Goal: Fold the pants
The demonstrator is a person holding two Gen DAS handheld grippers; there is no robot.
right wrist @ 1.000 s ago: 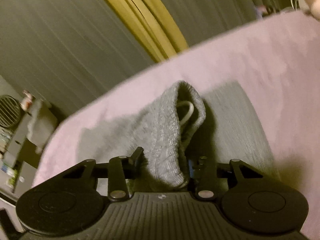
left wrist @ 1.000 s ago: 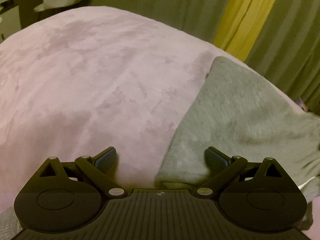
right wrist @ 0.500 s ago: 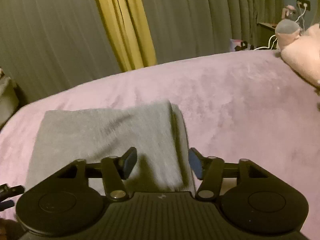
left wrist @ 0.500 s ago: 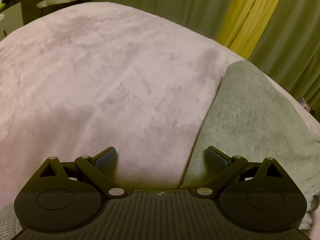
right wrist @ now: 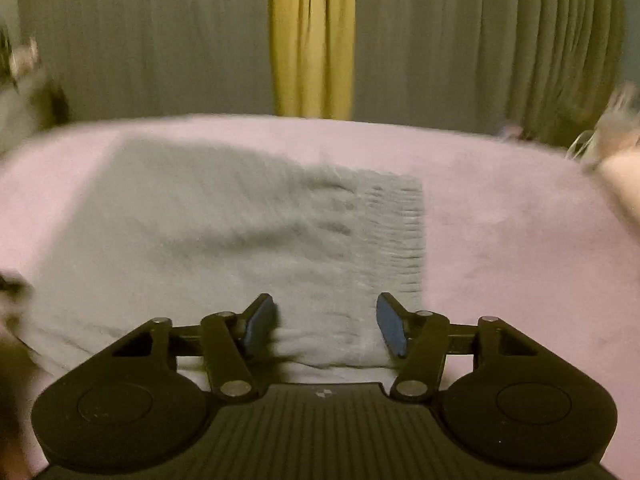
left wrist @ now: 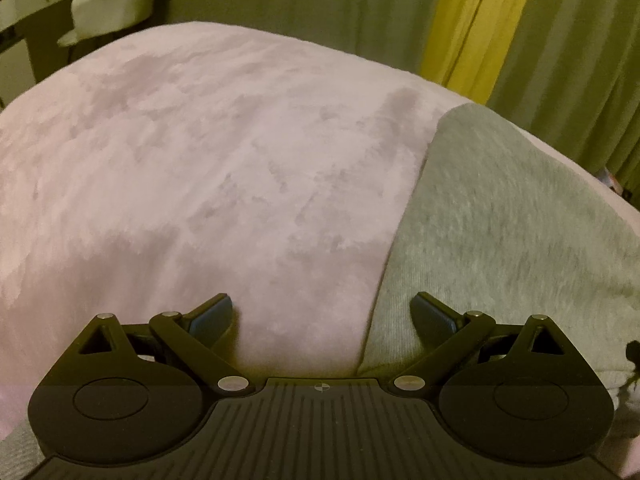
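Grey sweatpants [right wrist: 240,240] lie folded flat on the pink plush bedspread [left wrist: 200,180]; in the right wrist view they fill the middle and the 9 o'clock side, ribbed waistband [right wrist: 400,240] along their 3 o'clock edge; picture blurred, fine detail lost.

Right gripper [right wrist: 326,322]: jaws spread, having just closed a little after opening; the near edge of the pants shows between the blue pads [right wrist: 260,320], but nothing is pinched.

Left gripper [left wrist: 322,318]: jaws spread wide, empty; in its view the pants' left edge runs from 6 o'clock up toward 1 o'clock; the right finger [left wrist: 432,314] hangs over grey cloth, the left finger [left wrist: 212,314] over bare bedspread; whether either touches the fabric, cannot tell.

Around: grey-green pleated curtains [right wrist: 140,40] behind the bed; a yellow curtain [right wrist: 312,40] at 12 o'clock in the right view, at 1 o'clock in the left; a white chair [left wrist: 116,0] at 11 o'clock in the left view, beyond the bed's far edge; something pale and pinkish [right wrist: 620,176] at 3 o'clock in the right view, too blurred to name. Nothing lies on the pants or between the grippers and the cloth.
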